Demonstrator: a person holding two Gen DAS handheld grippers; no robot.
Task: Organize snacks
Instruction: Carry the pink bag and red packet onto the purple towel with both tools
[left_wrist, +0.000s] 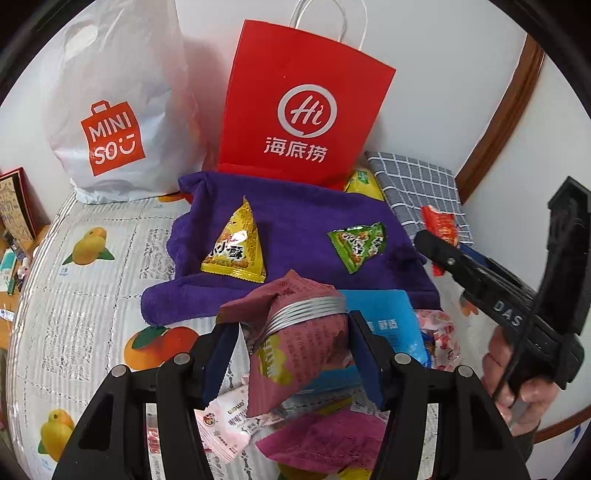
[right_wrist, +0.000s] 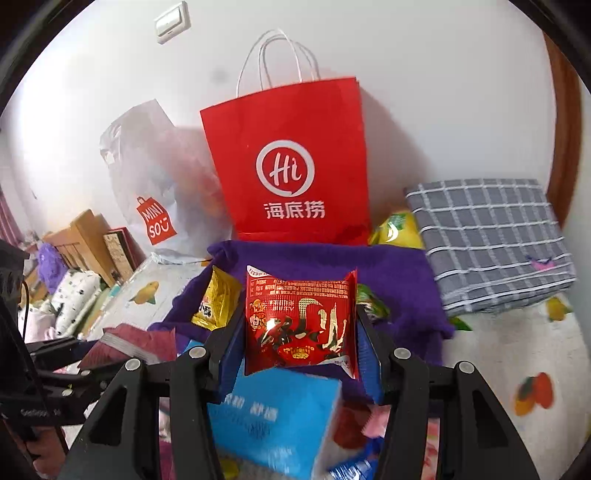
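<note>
On fruit-print tablecloth (left_wrist: 92, 295), purple towel (left_wrist: 295, 229)

**Two cameras, one table**

Each camera rides on a gripper and looks forward and down along its fingers. Both sit close over the table and face the wall. The left view looks from the left side, the right view from the right. Both see the red paper bag (left_wrist: 306, 107) (right_wrist: 291, 166) and purple towel (left_wrist: 295, 236) (right_wrist: 399, 273).
</note>
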